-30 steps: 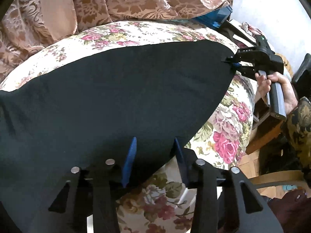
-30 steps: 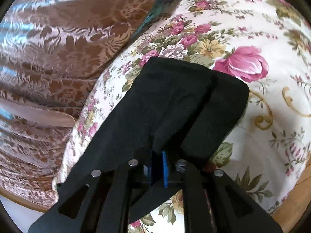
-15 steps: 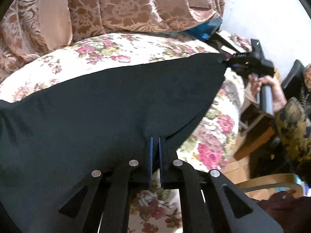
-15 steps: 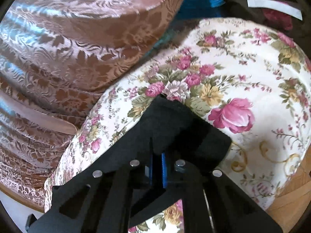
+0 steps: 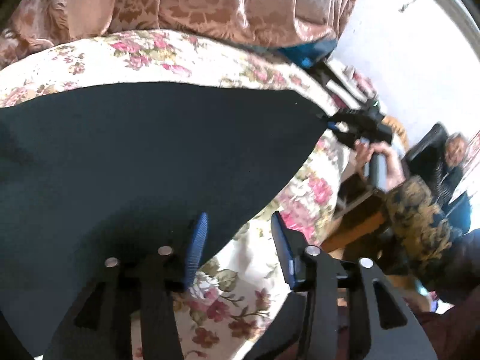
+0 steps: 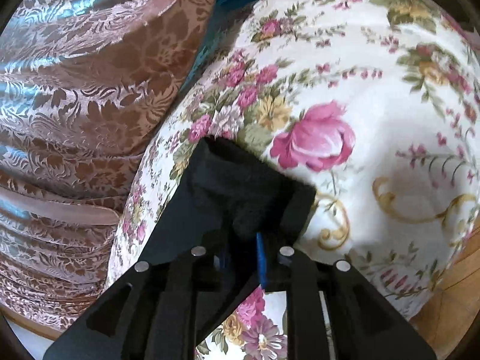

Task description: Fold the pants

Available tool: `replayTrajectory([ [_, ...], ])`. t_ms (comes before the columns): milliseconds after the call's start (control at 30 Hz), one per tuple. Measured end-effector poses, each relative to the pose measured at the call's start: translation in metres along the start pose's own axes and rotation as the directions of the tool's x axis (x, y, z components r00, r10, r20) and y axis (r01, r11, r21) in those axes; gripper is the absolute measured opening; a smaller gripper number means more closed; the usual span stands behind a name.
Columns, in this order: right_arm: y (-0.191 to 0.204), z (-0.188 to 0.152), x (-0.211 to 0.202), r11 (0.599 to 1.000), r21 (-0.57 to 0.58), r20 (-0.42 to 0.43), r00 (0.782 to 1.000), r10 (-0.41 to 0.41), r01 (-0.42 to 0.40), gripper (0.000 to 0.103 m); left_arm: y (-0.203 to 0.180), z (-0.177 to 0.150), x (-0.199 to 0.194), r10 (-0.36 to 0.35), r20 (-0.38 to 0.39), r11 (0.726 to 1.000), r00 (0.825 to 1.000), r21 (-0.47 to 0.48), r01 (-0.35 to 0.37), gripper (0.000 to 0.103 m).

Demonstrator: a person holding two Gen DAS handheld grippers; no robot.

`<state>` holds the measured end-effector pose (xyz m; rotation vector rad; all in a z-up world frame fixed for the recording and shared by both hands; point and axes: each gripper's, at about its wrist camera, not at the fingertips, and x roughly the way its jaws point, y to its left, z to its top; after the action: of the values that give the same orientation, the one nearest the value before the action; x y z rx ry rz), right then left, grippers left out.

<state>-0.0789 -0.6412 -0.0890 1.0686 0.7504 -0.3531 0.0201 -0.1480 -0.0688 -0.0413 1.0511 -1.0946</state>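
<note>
Black pants (image 5: 135, 156) lie spread over a floral cushion (image 5: 303, 219). My left gripper (image 5: 240, 237) is at their near edge with its jaws opening. Its blue pads (image 5: 196, 246) stand apart, the hem lies against the left one, and only cushion shows in the gap. My right gripper (image 5: 328, 123) sits at the far right corner of the pants, held by a hand (image 5: 387, 156). In the right wrist view that corner (image 6: 240, 186) is bunched between the fingers of my right gripper (image 6: 243, 249). Its jaws are starting to open, with cloth still between the pads.
Brown damask cushions (image 5: 210, 3) back the seat, also at the left (image 6: 75, 90) in the right wrist view. A blue item (image 5: 309, 51) lies behind the cushion. A seated person (image 5: 453, 162) and a wooden frame (image 5: 354, 225) are on the right.
My left gripper closed on the near hem of the pants, then opened again and let it go. My right gripper drew its corner along the cushion, so less cloth shows ahead of it.
</note>
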Motion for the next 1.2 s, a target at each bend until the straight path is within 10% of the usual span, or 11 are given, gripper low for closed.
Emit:
replayTrajectory([
  [367, -0.013, -0.004, 0.004, 0.997, 0.023, -0.009, 0.997, -0.076, 0.076, 0.011, 0.002, -0.018, 0.007, 0.077, -0.045, 0.997, 0.996, 0.008, -0.077, 0.048],
  [533, 0.013, -0.001, -0.035, 0.973, -0.025, 0.126, 0.967, -0.223, 0.228, 0.064, 0.005, -0.012, -0.026, 0.116, 0.074, 0.993, 0.990, -0.011, -0.116, 0.064],
  [667, 0.057, -0.010, -0.045, 0.960, -0.168, 0.143, 0.969, -0.200, 0.223, 0.064, 0.023, -0.011, -0.054, 0.233, 0.152, 0.972, 0.961, -0.068, -0.224, 0.064],
  [833, 0.154, -0.068, 0.012, 0.898, -0.435, -0.127, 0.992, 0.013, -0.067, 0.056, 0.050, -0.020, -0.087, 0.431, 0.196, 0.900, 0.881, -0.166, -0.403, 0.064],
  [1000, 0.260, -0.162, 0.089, 0.758, -0.517, -0.483, 0.867, 0.126, -0.398, 0.052, 0.080, -0.029, -0.119, 0.499, 0.194, 0.857, 0.845, -0.257, -0.447, 0.064],
  [1200, 0.361, -0.241, 0.165, 0.650, -0.483, -0.691, 0.712, 0.128, -0.586, 0.052, 0.100, -0.037, -0.132, 0.540, 0.171, 0.828, 0.824, -0.281, -0.485, 0.064],
])
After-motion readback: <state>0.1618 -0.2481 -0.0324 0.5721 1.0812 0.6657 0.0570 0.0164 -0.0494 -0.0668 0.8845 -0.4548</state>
